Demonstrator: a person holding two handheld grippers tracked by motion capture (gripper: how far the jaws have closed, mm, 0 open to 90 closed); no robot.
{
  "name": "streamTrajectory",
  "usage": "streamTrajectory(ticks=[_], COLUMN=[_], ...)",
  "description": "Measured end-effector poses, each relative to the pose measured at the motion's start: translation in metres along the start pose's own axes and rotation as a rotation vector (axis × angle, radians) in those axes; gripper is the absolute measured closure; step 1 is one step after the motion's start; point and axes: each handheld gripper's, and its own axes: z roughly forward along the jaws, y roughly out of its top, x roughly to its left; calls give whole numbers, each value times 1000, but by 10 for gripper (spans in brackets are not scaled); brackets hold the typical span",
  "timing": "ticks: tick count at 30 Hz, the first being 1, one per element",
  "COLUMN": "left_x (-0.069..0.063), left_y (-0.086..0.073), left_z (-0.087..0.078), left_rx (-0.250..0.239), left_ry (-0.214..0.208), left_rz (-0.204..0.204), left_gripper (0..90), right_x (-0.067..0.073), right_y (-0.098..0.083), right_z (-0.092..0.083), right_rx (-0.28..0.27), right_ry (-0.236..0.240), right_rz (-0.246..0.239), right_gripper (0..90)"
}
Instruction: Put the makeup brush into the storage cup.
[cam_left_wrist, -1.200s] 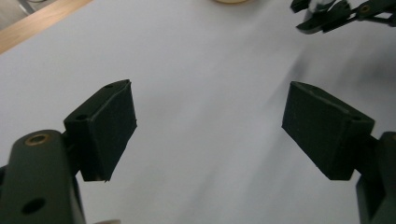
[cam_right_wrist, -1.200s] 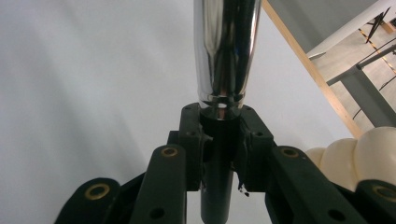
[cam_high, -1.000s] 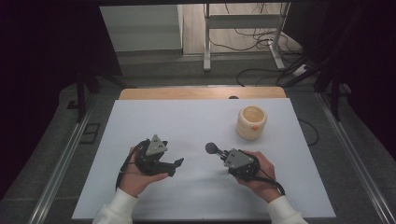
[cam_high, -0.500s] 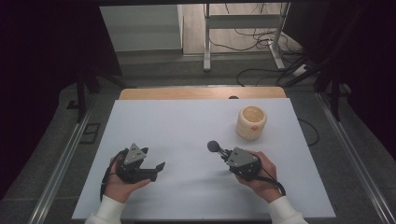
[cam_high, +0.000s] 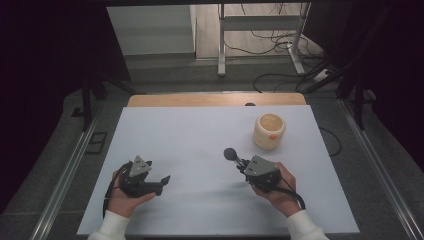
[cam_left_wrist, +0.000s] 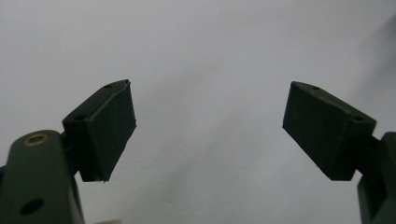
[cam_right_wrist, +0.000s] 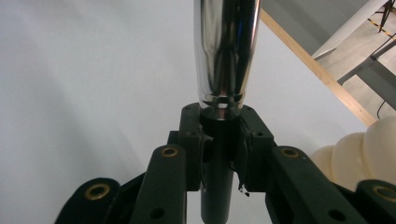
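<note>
Right gripper (cam_high: 239, 161) is clamped on a metal tool (cam_right_wrist: 225, 56) near the cup (cam_high: 269, 131); left gripper (cam_high: 164, 181) hangs open, well away.

A white table top (cam_high: 200, 135) fills the middle of the frame, with a wooden strip (cam_high: 215, 99) along its far edge. Beyond it, at the top, grey floor (cam_high: 165, 75) carries a metal frame (cam_high: 260, 35) and loose black cables (cam_high: 280, 80). Both sides are dark.
</note>
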Motion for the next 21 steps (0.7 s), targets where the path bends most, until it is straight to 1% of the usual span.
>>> streamTrajectory(ticks=[2, 8, 12, 15, 16, 21], left_x=[0, 0, 1, 2, 3, 2], left_y=[0, 0, 0, -1, -1, 0], left_z=[-1, -1, -3, -2, -1, -1], left_rx=[-7, -2, -11, -10, -5, -6], left_ry=[-4, -8, -6, -3, -2, -6], left_rz=[-4, 2, 10, 5, 10, 16], left_gripper=[174, 174, 177, 180, 180, 180], right_x=[-1, -6, -13, -18, -20, -27], right_y=[1, 6, 12, 18, 20, 26], right_z=[-2, -4, -5, -4, -3, 3], right_rx=[-8, -30, -60, -65, -71, -96], right_ry=[1, 4, 21, 25, 25, 26], right_rz=[15, 49, 91, 99, 103, 147], right_gripper=[748, 749, 748, 748, 748, 748])
